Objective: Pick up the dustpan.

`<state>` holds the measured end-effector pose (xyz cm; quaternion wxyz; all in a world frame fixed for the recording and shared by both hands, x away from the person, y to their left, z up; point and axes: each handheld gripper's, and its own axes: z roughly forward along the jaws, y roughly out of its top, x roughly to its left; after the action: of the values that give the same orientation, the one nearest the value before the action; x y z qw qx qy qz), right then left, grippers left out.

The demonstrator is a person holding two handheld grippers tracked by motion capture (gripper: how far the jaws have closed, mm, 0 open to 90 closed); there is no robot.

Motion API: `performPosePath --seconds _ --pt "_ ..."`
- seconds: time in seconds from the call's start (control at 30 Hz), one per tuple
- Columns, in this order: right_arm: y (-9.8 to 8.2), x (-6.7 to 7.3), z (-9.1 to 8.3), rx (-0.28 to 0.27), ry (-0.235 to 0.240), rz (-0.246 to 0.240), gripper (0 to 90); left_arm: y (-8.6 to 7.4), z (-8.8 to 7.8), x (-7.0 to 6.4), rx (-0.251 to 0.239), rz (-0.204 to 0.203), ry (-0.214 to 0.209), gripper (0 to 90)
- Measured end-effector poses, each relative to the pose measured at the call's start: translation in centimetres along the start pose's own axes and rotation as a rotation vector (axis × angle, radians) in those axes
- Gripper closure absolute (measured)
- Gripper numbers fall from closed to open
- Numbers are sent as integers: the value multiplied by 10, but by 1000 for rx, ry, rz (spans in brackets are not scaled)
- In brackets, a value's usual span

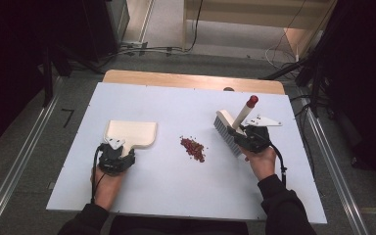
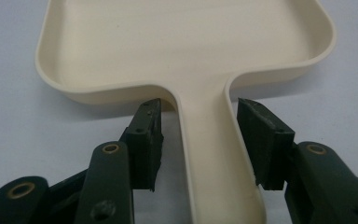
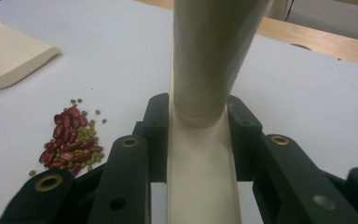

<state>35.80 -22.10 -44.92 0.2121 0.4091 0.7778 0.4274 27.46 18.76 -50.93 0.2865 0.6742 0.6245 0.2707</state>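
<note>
1. Resting low on the white table [image 1: 176, 191], the left gripper [image 1: 119, 151] points away from the person toward the cream dustpan [image 1: 131, 132]; the left hand [image 1: 106, 182] and dark sleeve come in from the bottom edge of the high view.
2. Left gripper view: the dustpan handle [image 2: 209, 154] runs between the two black jaws. The left pad [image 2: 144, 140] stands clear of the handle with table showing in the gap. The right pad [image 2: 261, 140] sits just beside the handle's edge; contact there cannot be told. Jaws are partly spread, not pinching.
3. The right hand [image 1: 263, 162] holds the right gripper [image 1: 245, 134] at the right of the table, tilted up and away from the person.
4. Right gripper view: both jaws are pressed against the cream handle [image 3: 205, 154] of the hand brush [image 1: 227, 131], pinching it.
5. High view: the brush's grey bristles point down and touch or nearly touch the table; its red-tipped handle end [image 1: 252, 101] rises up and back.
6. A small pile of red beans [image 1: 193, 147] with a few green ones [image 3: 93, 126] lies between dustpan and brush, apart from both.
7. Hidden or cut off: the dustpan's far lip leaves the top of the left gripper view; the brush head is out of frame in the right gripper view; the brush handle blocks the table behind it.
</note>
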Motion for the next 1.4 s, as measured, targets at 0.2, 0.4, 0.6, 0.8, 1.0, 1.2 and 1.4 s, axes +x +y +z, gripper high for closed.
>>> performPosePath --seconds 0.2,0.4,0.6,0.8,1.0,1.2,1.4 --pt "0 1 0 2 3 -1 638 1 2 1 2 7 -12 567" --pt "0 1 0 1 3 0 637 3 3 6 4 15 -35 654" --pt "0 1 0 1 5 2 638 3 3 9 1 45 -58 664" --pt "-1 1 0 3 4 0 638 5 3 12 -1 66 -77 667" --pt "-1 0 1 6 3 7 637 7 -3 14 -15 93 -115 668" --pt "-1 1 1 6 3 6 637 6 -11 16 -17 156 -150 668" --pt "-1 0 0 3 2 11 637 6 -20 17 -7 198 -228 668"
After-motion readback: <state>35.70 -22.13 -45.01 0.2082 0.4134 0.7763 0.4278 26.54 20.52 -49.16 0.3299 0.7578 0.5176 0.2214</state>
